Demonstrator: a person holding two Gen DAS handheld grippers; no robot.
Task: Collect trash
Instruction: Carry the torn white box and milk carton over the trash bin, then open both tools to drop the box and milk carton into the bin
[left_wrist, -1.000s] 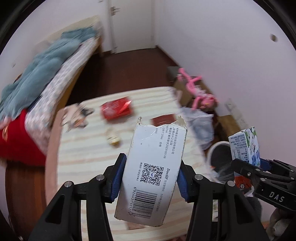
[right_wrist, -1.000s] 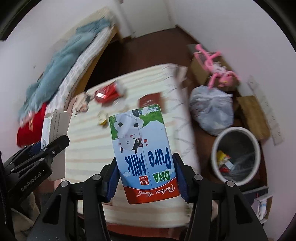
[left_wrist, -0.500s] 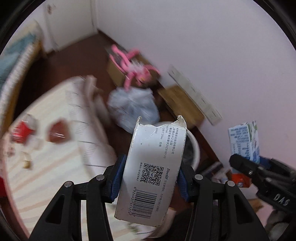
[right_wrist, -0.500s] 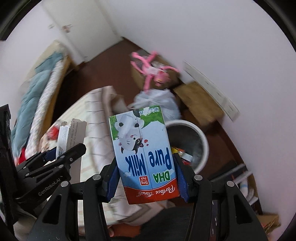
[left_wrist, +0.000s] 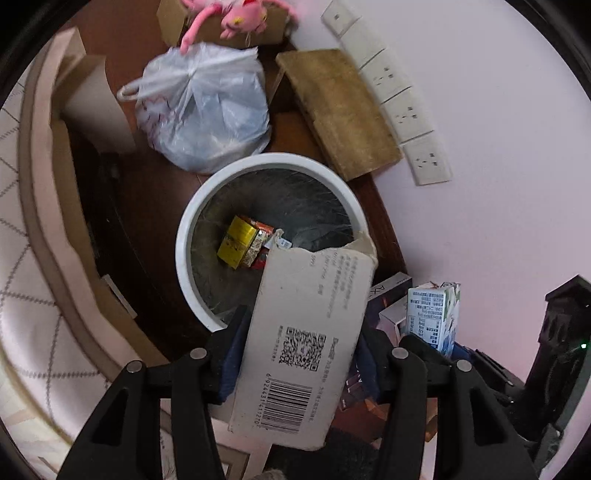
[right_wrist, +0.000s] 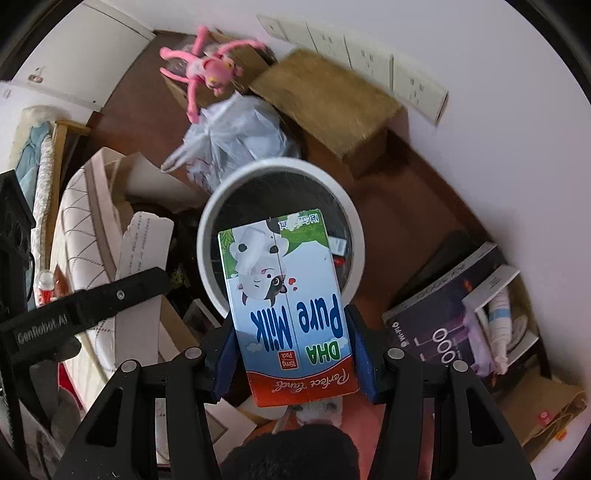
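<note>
both grippers over the bin, each with a carton

left gripper (left_wrist: 299, 363) has just been opening, torn white box (left_wrist: 306, 332) between its jaws; right gripper (right_wrist: 295, 354) clamps milk carton (right_wrist: 288, 306). white bin (left_wrist: 184, 236) at 12 o'clock, plastic bag (left_wrist: 207, 107) beyond.

Both grippers are black with silver screws and blue pads (right_wrist: 360, 350); one finger reads "GenRobot.AI" in white.
</note>
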